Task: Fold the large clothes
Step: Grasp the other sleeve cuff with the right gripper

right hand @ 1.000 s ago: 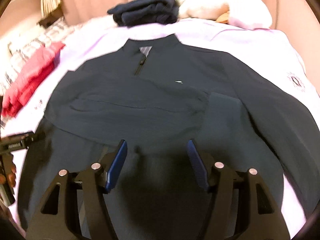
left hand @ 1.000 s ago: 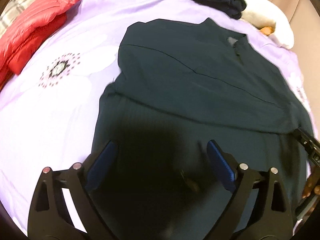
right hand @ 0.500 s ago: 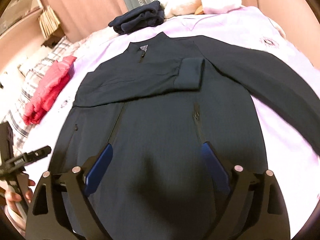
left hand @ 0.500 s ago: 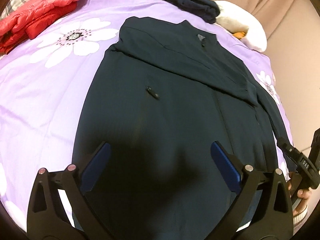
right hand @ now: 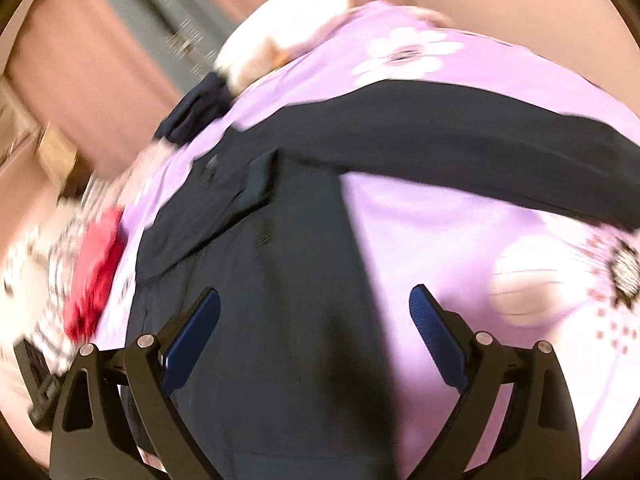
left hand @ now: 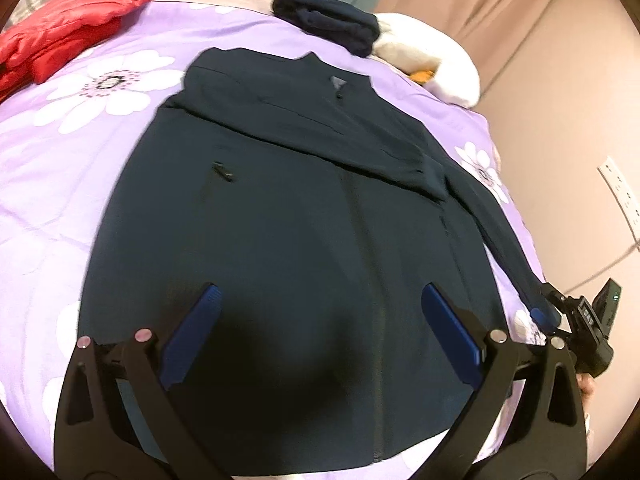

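While the jacket [left hand: 304, 240] lies flat on the bed [left hand: 60, 184], both grippers, left [left hand: 320, 320] and right [right hand: 316, 320], hover above it, jaws wide, empty.

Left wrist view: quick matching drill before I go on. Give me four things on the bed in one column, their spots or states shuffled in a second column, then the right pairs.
Things:
1. dark jacket
2. red padded garment
3. folded navy garment
4. left gripper

Places or states:
A. far left corner of the purple bedspread
B. open, nothing between its pads
C. spread flat in the middle, one sleeve folded across the chest
D. far end of the bed, beside the white pillow

Pairs: 1-C, 2-A, 3-D, 4-B
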`<state>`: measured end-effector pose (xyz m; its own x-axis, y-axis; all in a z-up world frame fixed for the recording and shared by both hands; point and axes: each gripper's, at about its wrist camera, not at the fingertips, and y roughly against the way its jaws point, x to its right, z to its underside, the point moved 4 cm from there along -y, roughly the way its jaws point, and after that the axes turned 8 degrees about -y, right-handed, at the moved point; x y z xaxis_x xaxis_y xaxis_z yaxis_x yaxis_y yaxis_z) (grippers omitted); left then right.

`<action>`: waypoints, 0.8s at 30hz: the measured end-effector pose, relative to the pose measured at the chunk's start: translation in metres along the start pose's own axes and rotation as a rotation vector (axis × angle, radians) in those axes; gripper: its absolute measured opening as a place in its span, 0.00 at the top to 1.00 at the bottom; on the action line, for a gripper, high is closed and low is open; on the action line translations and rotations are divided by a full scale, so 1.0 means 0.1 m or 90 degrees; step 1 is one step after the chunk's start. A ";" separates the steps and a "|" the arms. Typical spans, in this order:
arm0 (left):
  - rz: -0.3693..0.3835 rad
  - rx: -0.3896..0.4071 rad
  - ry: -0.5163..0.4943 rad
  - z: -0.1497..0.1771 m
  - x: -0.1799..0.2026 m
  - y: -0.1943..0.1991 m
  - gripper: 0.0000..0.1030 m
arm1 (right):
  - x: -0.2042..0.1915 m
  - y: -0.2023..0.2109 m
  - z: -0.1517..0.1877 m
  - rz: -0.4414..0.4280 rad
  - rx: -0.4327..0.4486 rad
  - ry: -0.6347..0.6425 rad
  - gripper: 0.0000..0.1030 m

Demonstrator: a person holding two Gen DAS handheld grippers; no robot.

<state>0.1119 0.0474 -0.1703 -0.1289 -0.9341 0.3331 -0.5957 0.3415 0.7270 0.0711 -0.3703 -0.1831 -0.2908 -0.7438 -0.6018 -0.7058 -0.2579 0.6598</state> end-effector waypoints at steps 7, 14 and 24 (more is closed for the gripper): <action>-0.009 -0.020 -0.026 -0.01 0.14 -0.06 0.02 | 1.04 0.30 -0.27 0.020 0.082 -0.222 0.07; -0.029 -0.024 -0.029 -0.07 0.14 -0.09 0.02 | 1.54 0.30 -0.35 0.011 0.137 -0.353 0.07; -0.068 -0.038 0.016 -0.08 -0.01 -0.07 0.02 | 1.82 0.20 -0.69 0.021 0.324 -0.495 0.26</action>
<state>0.1229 0.0466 -0.1711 -0.0468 -0.9627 0.2664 -0.5571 0.2466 0.7930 0.0490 -0.5534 -0.2481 -0.5371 -0.0760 -0.8401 -0.8343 0.1948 0.5157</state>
